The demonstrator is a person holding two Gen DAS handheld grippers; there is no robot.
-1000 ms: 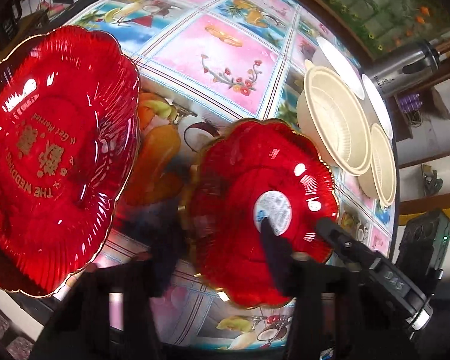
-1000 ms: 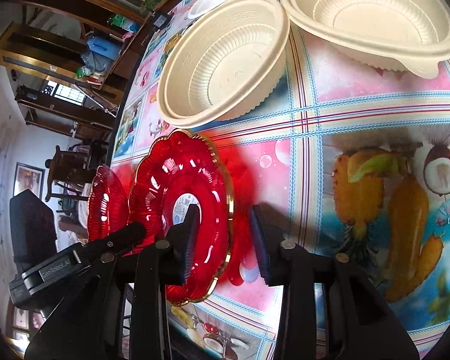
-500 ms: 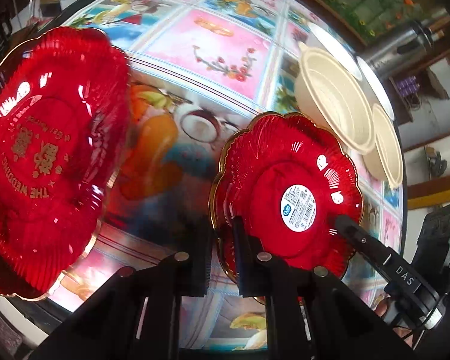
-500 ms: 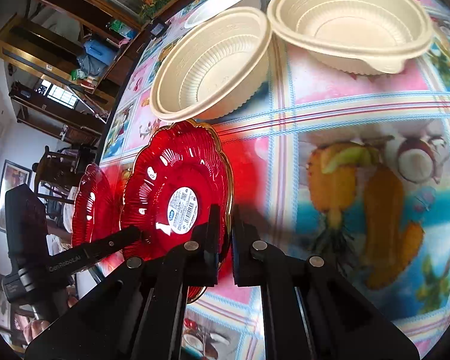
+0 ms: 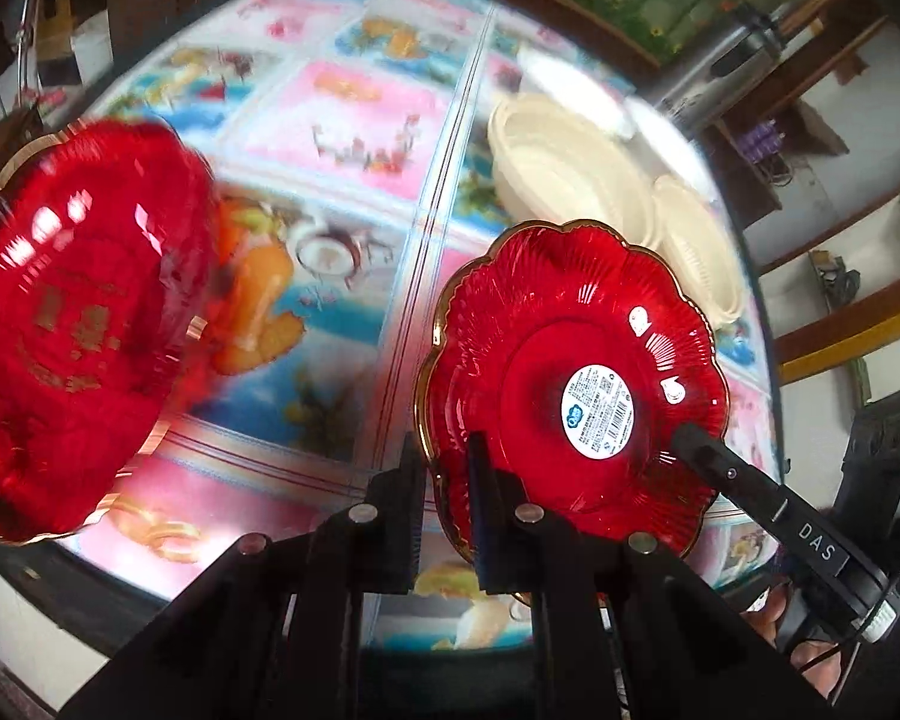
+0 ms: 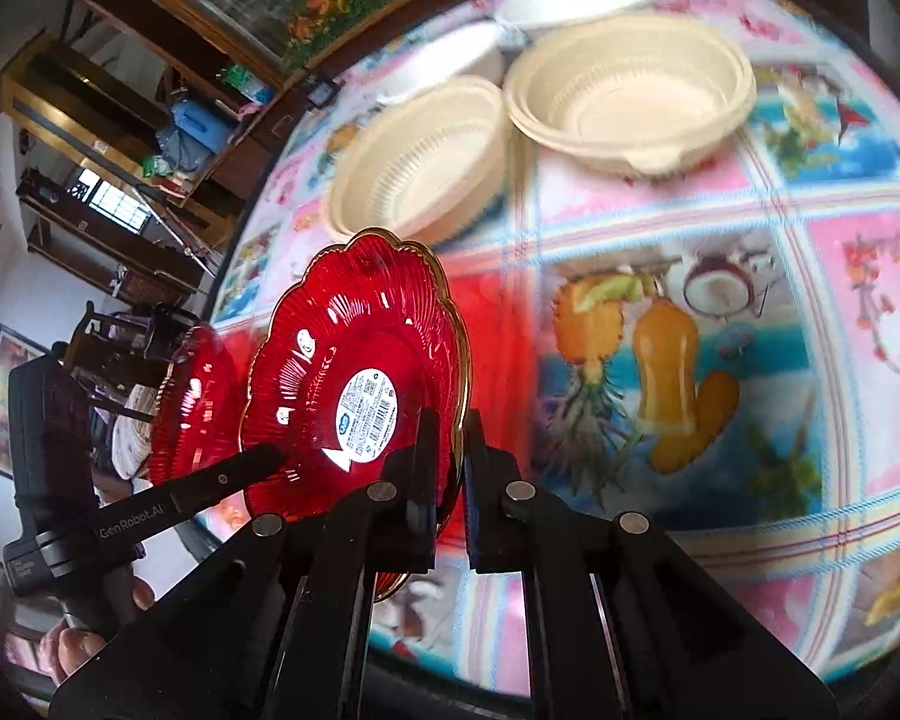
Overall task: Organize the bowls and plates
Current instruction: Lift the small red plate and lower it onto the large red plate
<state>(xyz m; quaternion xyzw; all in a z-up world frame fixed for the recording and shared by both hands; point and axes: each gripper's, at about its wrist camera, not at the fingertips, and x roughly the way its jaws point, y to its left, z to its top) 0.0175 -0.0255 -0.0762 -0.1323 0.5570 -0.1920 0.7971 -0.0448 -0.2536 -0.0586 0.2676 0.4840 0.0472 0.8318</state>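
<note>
Moved: since a second ago both grippers have closed onto the small red plate (image 5: 570, 384) and tipped it up off the tablecloth (image 5: 354, 102); before, their jaws stood apart over it.
Left gripper (image 5: 444, 504): clenched on the plate's near gold rim.
Right gripper (image 6: 450, 480): pinching the opposite rim of the same plate.
Plate position: held tilted, label showing, above the tablecloth's near edge.
Large red plate (image 5: 78, 324): to the left of the held plate, blurred.
Cream bowls (image 6: 624, 90): beyond the held plate, well apart from it.
Handling: likely light, stiff, glossy plastic, so probably slippery; the scalloped rim is the sensible hold.
Likely step: carrying it onto the large red plate.
</note>
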